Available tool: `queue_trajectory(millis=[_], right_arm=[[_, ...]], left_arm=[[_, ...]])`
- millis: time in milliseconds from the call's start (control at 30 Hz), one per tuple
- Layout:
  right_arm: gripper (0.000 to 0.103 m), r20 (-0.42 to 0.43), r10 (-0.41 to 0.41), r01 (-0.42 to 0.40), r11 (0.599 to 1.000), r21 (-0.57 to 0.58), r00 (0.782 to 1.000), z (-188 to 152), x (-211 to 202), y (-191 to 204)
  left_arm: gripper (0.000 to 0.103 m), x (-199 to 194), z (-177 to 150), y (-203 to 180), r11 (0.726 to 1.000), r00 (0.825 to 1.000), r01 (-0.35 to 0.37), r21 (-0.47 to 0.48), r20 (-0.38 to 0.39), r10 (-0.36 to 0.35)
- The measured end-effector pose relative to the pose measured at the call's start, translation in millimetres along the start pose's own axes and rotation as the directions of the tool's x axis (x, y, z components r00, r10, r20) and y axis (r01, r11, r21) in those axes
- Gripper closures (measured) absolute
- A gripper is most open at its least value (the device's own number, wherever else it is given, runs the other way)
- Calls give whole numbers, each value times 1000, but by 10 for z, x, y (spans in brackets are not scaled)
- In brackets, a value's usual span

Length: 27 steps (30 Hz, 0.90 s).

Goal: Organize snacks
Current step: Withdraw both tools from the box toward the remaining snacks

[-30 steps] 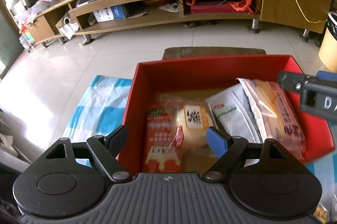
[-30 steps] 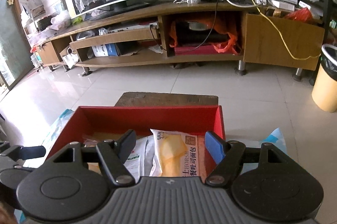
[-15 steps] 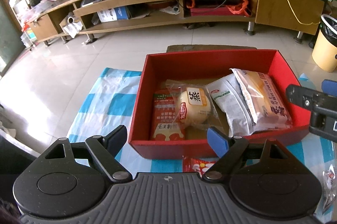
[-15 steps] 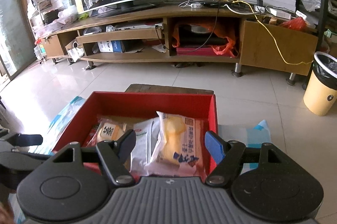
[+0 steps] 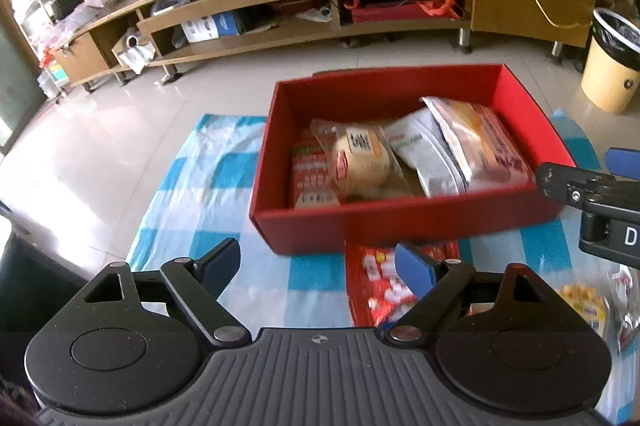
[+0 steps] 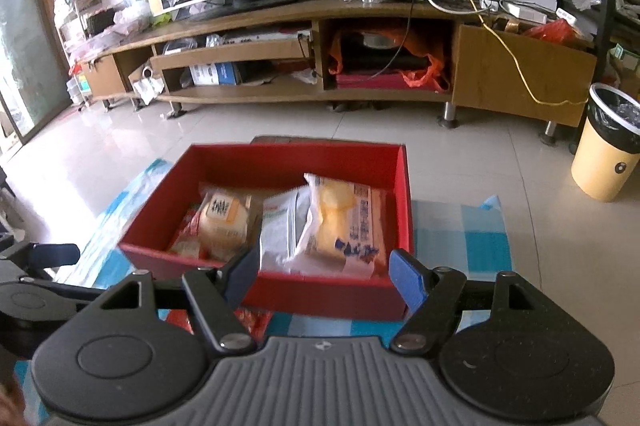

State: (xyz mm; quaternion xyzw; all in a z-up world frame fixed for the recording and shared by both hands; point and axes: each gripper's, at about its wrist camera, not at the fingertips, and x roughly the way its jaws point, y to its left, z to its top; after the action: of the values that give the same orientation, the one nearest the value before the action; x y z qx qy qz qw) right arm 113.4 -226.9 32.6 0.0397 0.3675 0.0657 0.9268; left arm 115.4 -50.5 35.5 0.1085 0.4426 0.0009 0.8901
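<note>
A blue-checked cloth (image 5: 224,181) is spread on the tiled floor. Ahead of both grippers a red box (image 5: 404,216) is set, snacks gathered inside. A red snack packet (image 5: 376,282), unboxed, is seen under the left gripper (image 5: 316,266). The left gripper and the right gripper (image 6: 324,274) are held apart, empty.

One red box (image 5: 400,222) held four snack packets (image 5: 480,149); two more packets (image 5: 380,282) lay on one checked cloth (image 5: 208,185).
</note>
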Motion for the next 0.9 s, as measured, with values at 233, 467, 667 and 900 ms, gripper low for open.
queue_trajectory(millis=[233, 467, 667, 900], right_arm=[[34, -42, -5, 4, 1000, -8, 999, -181, -109, 8], [34, -68, -3, 1, 1000, -20, 998, -355, -221, 29], [34, -85, -19, 19, 1000, -1, 996, -438, -276, -29], [34, -108, -27, 28, 1000, 5, 994, -532, -309, -59]], left_arm=[[14, -87, -190, 25, 1000, 1000, 0, 10, -16, 0], [14, -226, -373, -40, 999, 1000, 23, 33, -19, -23], [14, -317, -482, -95, 1000, 1000, 27, 10, -15, -27], [13, -321, -605, -172, 999, 999, 39, 35, -36, -38]])
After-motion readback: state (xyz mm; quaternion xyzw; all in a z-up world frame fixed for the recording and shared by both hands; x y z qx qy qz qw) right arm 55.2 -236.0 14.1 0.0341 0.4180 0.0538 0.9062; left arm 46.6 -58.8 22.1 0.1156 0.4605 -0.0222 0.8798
